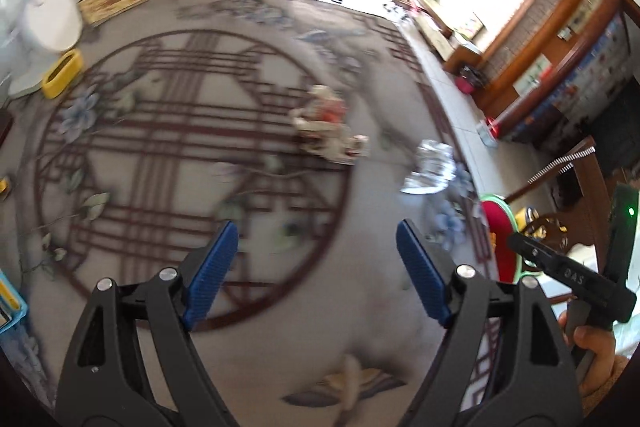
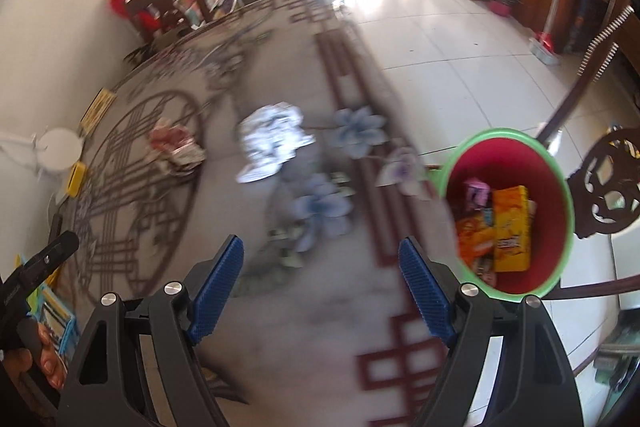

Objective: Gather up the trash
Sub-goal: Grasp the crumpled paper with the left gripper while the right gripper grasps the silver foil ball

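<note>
Two pieces of trash lie on the patterned tablecloth (image 1: 168, 131): a crumpled red-and-cream wrapper (image 1: 326, 125) (image 2: 176, 147) and a crumpled silvery-white wrapper (image 1: 430, 167) (image 2: 272, 143). Beside the table's edge stands a red bin with a green rim (image 2: 556, 163) (image 1: 498, 223), holding an orange box, orange packets and a pink scrap. My left gripper (image 1: 318, 267) hovers open over the cloth, short of both wrappers, nothing between its blue pads. My right gripper (image 2: 322, 275) is open and empty too, above the cloth just left of the bin.
A white roll (image 1: 50, 17), a yellow box (image 1: 64, 73) and a flat gold-patterned box (image 1: 112, 1) sit at the table's far left. Blue and yellow items (image 2: 56, 319) lie at the near left edge. Dark wooden chairs (image 2: 608, 183) stand around; tiled floor lies beyond.
</note>
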Demonstrator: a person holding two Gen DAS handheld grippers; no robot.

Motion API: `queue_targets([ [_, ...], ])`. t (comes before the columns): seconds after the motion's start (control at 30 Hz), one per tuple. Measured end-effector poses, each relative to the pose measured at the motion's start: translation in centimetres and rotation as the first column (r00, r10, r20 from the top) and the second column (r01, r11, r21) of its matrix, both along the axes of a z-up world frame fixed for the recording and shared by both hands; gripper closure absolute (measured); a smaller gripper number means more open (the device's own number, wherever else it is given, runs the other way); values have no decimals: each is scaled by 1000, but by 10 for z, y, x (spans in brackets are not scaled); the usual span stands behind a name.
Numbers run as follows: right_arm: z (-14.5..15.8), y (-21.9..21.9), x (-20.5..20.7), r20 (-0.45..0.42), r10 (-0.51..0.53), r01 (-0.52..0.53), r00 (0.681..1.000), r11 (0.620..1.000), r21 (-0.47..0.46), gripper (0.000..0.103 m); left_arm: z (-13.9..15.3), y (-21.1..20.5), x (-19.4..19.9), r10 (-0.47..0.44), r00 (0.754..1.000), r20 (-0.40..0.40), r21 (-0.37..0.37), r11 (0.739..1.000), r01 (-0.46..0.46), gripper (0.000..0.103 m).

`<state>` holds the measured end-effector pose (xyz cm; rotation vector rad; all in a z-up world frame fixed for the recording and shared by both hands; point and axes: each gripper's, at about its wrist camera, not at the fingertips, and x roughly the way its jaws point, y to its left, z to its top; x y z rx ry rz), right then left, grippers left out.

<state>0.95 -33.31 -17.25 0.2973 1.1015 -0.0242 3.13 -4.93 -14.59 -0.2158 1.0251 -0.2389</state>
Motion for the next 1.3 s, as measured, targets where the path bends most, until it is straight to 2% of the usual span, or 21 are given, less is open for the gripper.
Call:
queue_targets([
  [0.17, 1, 24, 3, -8, 17, -17, 1000, 1000, -8, 25, -15, 33, 23, 55, 998, -30, 4, 998, -55, 24],
  [0.3, -1, 29, 2, -17, -5, 5, 1000, 1000, -13, 25, -29, 38, 56, 58, 997, -56, -14, 998, -59, 24],
  [0.47, -5, 27, 6, -32, -45, 45, 998, 999, -22, 25, -36, 12, 98, -15, 998, -67, -51, 999, 11, 24],
  [0.6, -10, 25, 16, -52, -63, 61, 997, 998, -28, 25, -47, -27, 128, -104, 993, -63, -40, 994, 101, 22],
  [0.77, -12, 23, 37, -53, -57, 55, 997, 998, -43, 25, -73, -50, 157, -132, 984, -119, -46, 991, 127, 22],
  [0.8, -11, 23, 42, -50, -54, 52, 997, 998, -45, 25, -78, -52, 161, -136, 981, -135, -46, 990, 131, 28],
  [0.83, -12, 22, 50, -46, -49, 47, 998, 998, -48, 25, -84, -52, 164, -142, 978, -151, -40, 990, 137, 47],
  [0.87, -13, 22, 58, -44, -42, 40, 998, 998, -49, 25, -88, -52, 164, -146, 976, -161, -26, 989, 143, 59],
  [0.9, -14, 22, 64, -45, -37, 35, 998, 998, -50, 25, -92, -51, 164, -155, 974, -167, -24, 988, 153, 67],
  [0.93, -16, 22, 73, -45, -31, 28, 999, 998, -47, 25, -91, -46, 160, -162, 975, -152, -53, 986, 155, 72],
  [1.13, -29, 26, 116, -39, -4, 2, 999, 999, -36, 25, -77, -17, 135, -140, 980, -140, -76, 989, 130, 74],
  [1.3, -46, 29, 143, -66, 9, -12, 998, 999, -49, 25, -66, 5, 119, -93, 985, -142, -56, 995, 85, 73],
])
